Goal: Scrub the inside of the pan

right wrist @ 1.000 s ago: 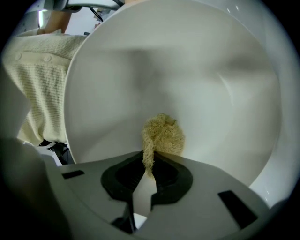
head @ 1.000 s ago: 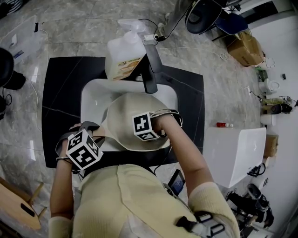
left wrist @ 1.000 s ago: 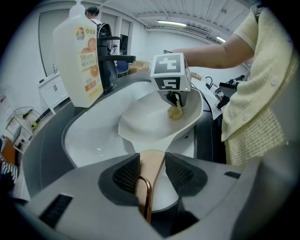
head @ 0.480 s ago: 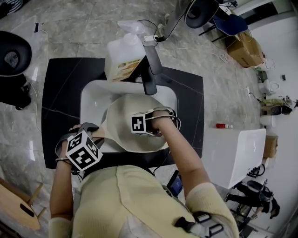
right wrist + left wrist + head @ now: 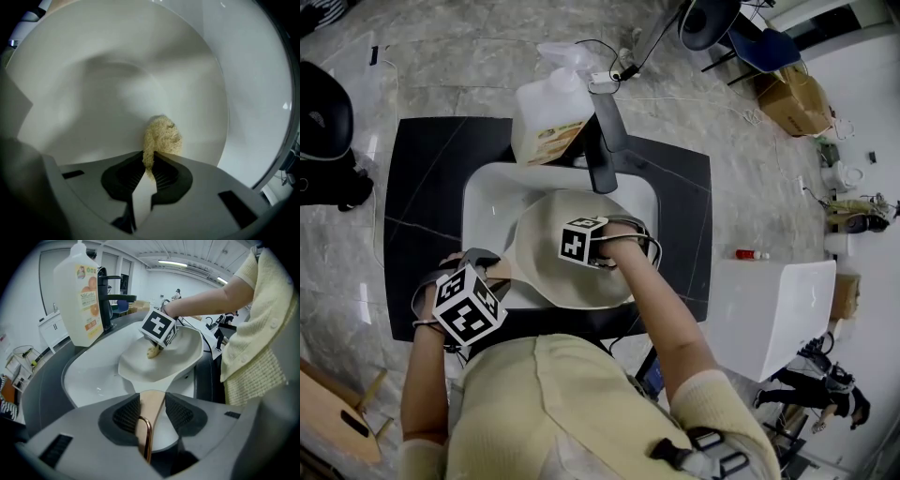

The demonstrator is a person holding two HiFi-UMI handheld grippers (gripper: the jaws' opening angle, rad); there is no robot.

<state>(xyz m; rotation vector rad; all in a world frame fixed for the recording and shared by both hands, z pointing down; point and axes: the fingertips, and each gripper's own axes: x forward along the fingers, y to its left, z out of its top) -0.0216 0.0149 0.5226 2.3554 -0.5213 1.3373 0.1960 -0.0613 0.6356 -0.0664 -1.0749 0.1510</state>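
— Two grippers are seen at the sink. How is the left one set?

— At the left, the left gripper is closed on the pan handle. The pale wooden handle is pinched between the ribbed pads, and a copper hanging loop is seen at its near end.

— Where is the pan found?

— The cream pan is held inside the white sink basin, with its handle turned toward the person and its open side up. The basin is set into a black countertop. Whether the pan's base is rested on the basin cannot be told.

— What is placed behind it?

— A white dish soap jug with an orange label is stood on the countertop at the basin's far edge. Just to its right a black faucet is mounted, with its spout extended over the pan's far rim.

— And the right gripper?

— The right gripper is placed inside the pan and pointed steeply down. Its jaws are pressed together on a yellowish fibrous scrubber, which is pinched by its near end. The scrubber's free end is pressed against the pan's smooth inner surface, near the middle of the bowl.

— Is anything noted farther right?

— A cardboard box is seen on the marble floor, well apart from the sink.
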